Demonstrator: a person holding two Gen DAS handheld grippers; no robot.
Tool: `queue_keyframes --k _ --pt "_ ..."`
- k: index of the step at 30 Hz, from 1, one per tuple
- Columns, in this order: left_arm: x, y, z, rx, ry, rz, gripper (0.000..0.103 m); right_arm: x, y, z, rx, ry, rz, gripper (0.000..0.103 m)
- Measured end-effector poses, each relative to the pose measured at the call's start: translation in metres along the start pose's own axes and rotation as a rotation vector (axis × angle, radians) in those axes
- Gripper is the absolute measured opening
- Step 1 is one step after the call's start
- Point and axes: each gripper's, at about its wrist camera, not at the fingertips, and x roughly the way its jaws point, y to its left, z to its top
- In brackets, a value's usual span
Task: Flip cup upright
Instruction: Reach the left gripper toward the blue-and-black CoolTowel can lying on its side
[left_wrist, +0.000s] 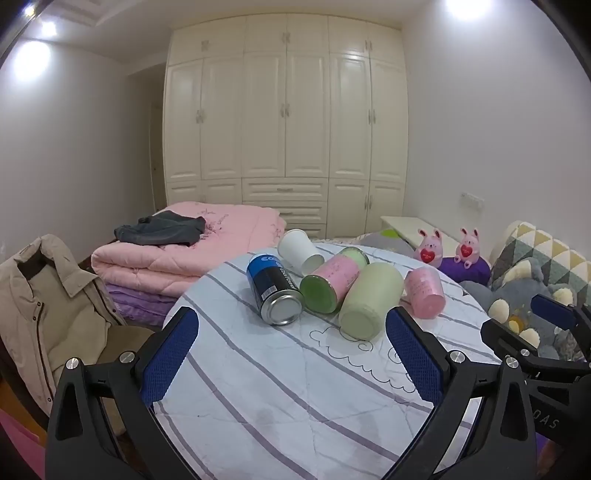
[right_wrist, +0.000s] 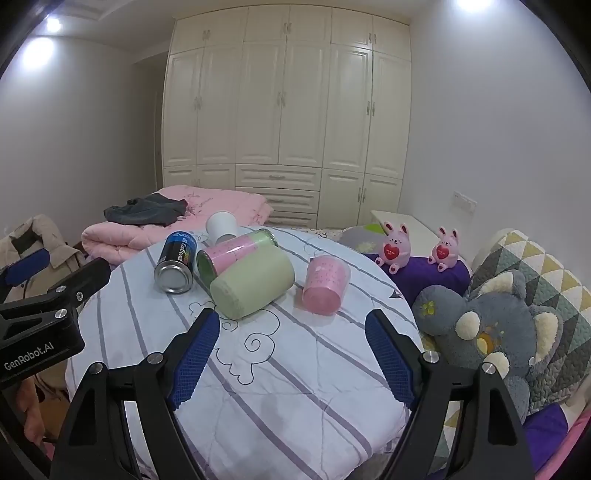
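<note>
Both grippers gape wide over the near edge of the striped round table, left gripper and right gripper each holding nothing. Beyond them, five containers lie on their sides, bases toward the cameras: green cup nearest, pink cup apart to its right, blue can left, pink-and-green tin wedged between, white paper cup farthest. Only the right view fully shows the grey plush beside the table; the left shows the beige jacket.
</note>
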Motion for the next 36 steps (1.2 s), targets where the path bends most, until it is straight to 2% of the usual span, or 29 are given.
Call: queue_keyframes --k 12,17,26,32,36 --pt "0.001 -0.003 -0.001 0.008 0.009 0.007 0.102 0.001 0.004 -0.001 0.000 0.012 0.001 0.083" --pt "0.006 -0.002 -0.002 0.010 0.035 0.021 0.102 0.001 0.009 -0.004 -0.014 0.022 0.008 0.082" --pt "0.025 0.005 -0.003 -0.036 0.131 0.022 0.102 0.009 0.002 -0.002 -0.010 0.020 0.014 0.082" --pt "0.040 0.010 0.005 -0.066 0.180 0.031 0.102 0.023 0.000 0.008 -0.030 0.074 0.010 0.082" --pt "0.063 0.014 0.013 -0.100 0.251 0.050 0.102 0.036 -0.003 0.018 -0.014 0.092 0.029 0.082"
